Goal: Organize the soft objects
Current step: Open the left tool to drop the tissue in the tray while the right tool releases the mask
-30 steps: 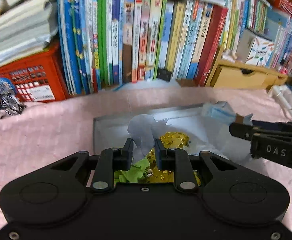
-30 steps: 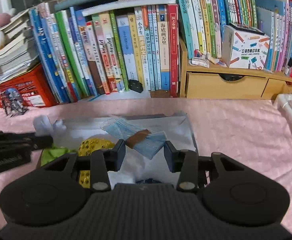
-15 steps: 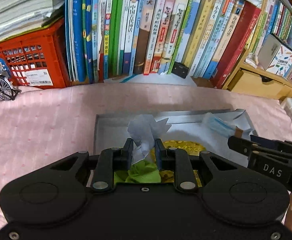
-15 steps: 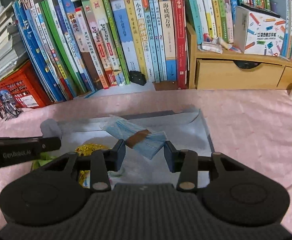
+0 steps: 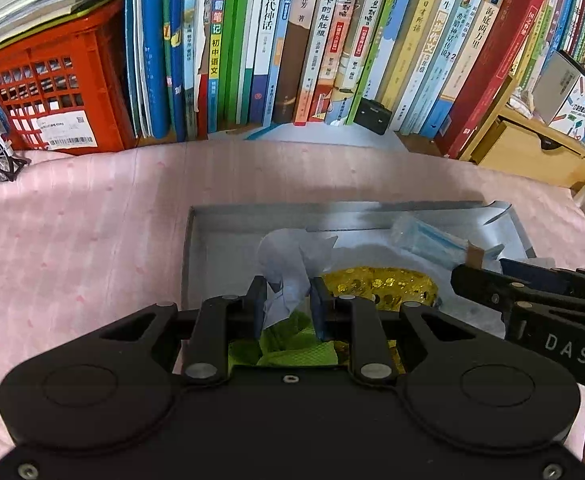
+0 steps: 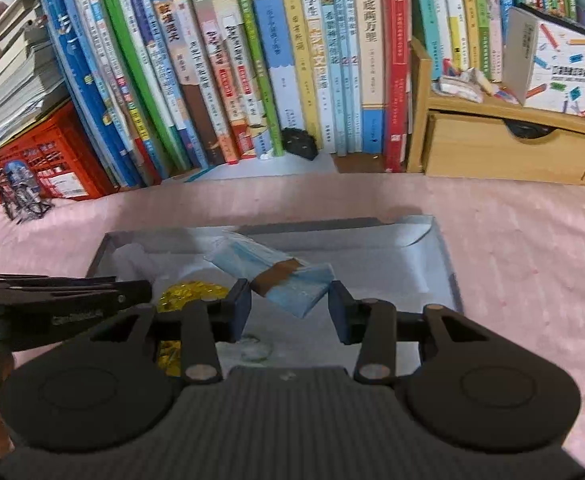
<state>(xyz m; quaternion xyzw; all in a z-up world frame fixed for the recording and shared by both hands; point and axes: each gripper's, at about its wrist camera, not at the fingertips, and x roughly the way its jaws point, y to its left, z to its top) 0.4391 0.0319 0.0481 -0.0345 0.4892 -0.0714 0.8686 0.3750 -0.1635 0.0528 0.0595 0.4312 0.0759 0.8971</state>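
So we've got a wall of books [image 5: 292, 40] at the back, with a red crate [image 5: 52, 84] off to the left and a wooden drawer unit [image 6: 508, 148] on the right. In front of all that there's the pink-covered surface [image 5: 72, 232], and sitting on it is a shallow grey tray [image 5: 252, 216] where the soft stuff is.

Inside the tray: a gold sequin piece [image 5: 380, 284] around the middle, a bright green cloth [image 5: 292, 344] at the near edge right under our left tool, and a pack of blue face masks [image 6: 276, 276] with a brown band lying toward the back right.

Our left hand-held gripper [image 5: 286, 304] is clenched on a crumpled white tissue [image 5: 288, 264], which sticks up out of the fingers just above the green cloth and beside the gold piece. Our right hand-held gripper [image 6: 288, 312] is spread wide, released, with nothing in it, and the near corner of the mask pack sits between its fingers without touching either one as far as we can tell.
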